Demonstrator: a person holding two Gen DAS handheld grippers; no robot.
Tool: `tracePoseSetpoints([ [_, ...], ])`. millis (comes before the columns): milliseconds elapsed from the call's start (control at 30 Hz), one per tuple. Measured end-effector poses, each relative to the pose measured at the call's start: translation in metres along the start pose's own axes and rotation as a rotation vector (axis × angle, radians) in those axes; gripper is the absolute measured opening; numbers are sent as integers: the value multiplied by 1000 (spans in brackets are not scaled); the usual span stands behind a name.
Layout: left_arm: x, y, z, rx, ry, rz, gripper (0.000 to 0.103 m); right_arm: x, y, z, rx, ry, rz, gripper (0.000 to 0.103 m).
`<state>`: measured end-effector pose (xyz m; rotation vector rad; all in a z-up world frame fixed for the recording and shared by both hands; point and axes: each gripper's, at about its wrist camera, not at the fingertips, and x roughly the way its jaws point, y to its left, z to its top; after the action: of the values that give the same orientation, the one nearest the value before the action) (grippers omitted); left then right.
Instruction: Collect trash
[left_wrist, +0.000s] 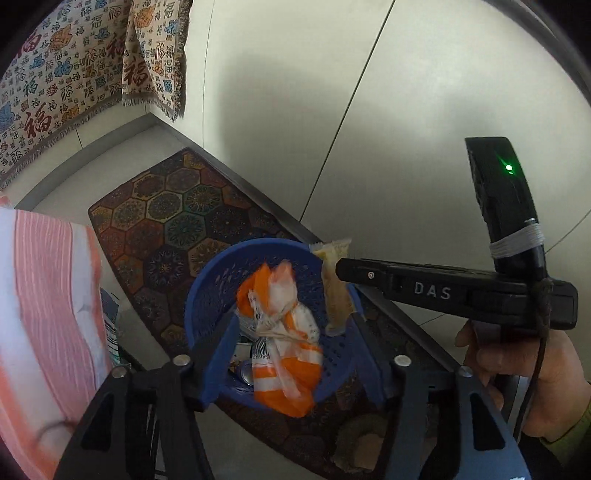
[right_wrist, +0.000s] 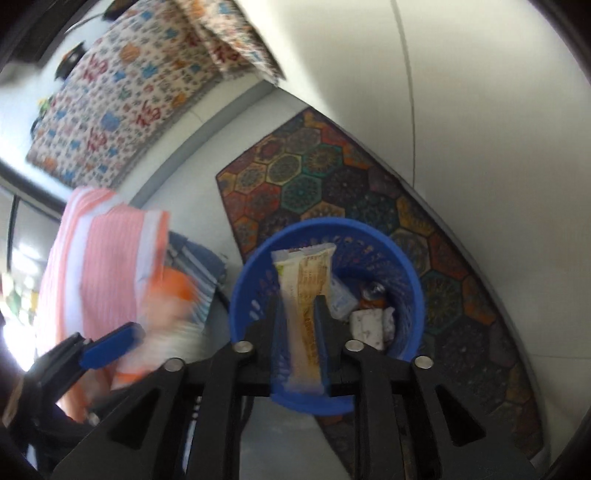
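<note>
Hanging over the blue basket (right_wrist: 410, 258) at lower centre, the left gripper (left_wrist: 291, 354) and right gripper (right_wrist: 300, 332) have jaws parted around an orange-white wrapper (left_wrist: 284, 332) and an upright beige packet (right_wrist: 306, 295), both loose, basket directly beneath.

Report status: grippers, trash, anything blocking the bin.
Left gripper open, orange-white wrapper loose between fingers. Right gripper open around beige wrapper. Both over blue bin. Nothing blocking.
</note>
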<state>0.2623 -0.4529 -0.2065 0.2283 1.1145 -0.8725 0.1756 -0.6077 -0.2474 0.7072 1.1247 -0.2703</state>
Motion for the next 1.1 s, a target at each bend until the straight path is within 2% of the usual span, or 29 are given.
tracePoseSetpoints([
  [33,9,1,2,-9,8,4,63,3,-8,-1,21,-11,-4,52],
  [100,19,4,4,-37,26,-3,63,1,-20,-2,48,-30,-17,54],
  [167,14,7,3,-58,3,-10,63,-7,-26,-1,58,-51,-41,54],
  [267,-3,4,0,-49,-57,6,64,-29,-24,2,49,-103,-93,68],
  [333,-21,-2,-3,-19,-91,13,68,-48,-21,2,35,-143,-122,89],
  [400,-42,-8,-7,-5,-133,24,79,-67,-14,-1,25,-173,-125,103],
  [433,-56,-12,-11,2,-159,25,87,-79,-10,-5,15,-181,-121,102],
  [500,-82,-20,-20,19,-193,38,92,-98,-3,-15,-12,-173,-121,103],
  [567,-96,-28,-25,38,-176,42,103,-118,8,-32,-55,-178,-134,103],
  [767,-143,-54,-70,63,-221,120,103,-169,40,-108,-124,-232,-268,103],
  [900,-167,-62,-93,48,-239,158,103,-192,53,-148,-133,-252,-266,103],
  [1033,-184,-68,-104,32,-237,290,103,-207,62,-170,-164,-265,-260,103],
  [1100,-194,-71,-110,44,-260,302,103,-213,68,-178,-184,-276,-268,103],
])
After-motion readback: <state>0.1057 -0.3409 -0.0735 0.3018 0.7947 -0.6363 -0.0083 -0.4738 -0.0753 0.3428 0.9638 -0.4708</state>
